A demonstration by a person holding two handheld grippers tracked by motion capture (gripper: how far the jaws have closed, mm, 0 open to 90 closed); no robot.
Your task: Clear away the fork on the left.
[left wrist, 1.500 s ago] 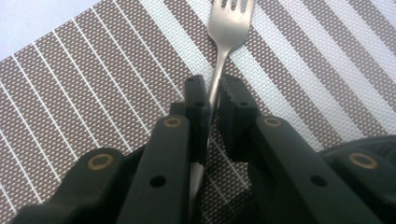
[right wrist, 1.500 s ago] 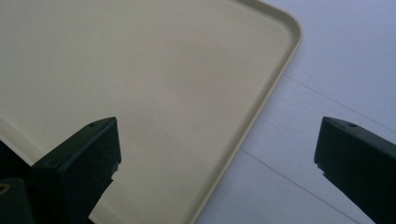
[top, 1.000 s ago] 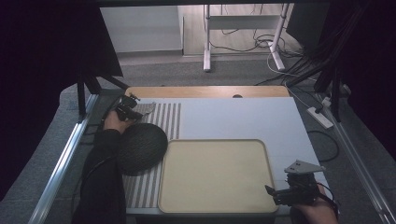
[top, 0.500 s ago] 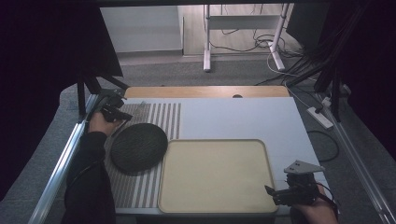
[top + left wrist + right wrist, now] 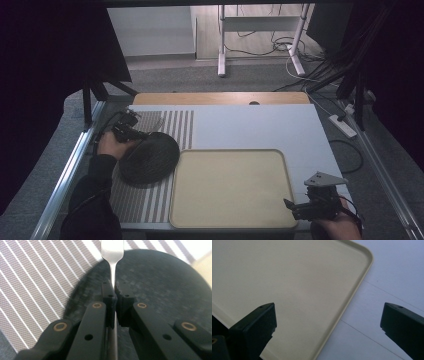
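So our left gripper [image 5: 113,293] has its jaws pinched tight on a fork [image 5: 112,255], clamped on the thin handle, with the rest of the handle running back down between the two black arms. The fork's long axis lines up with the jaws and the head points straight ahead of them, out over the far edge of a dark round plate [image 5: 162,290] that sits right under and around the jaws. Past the plate there's a striped mat [image 5: 37,277], mostly to the jaws' left and ahead.

Our right gripper [image 5: 328,320] has its jaws spread wide with nothing in them, hanging over the corner of a beige tray [image 5: 287,277] and the white table [image 5: 397,270] beside it.

Compared with a second ago, our left hand [image 5: 111,145] was further up the mat beyond the plate; it's now at the plate's left edge. The right one hasn't budged.
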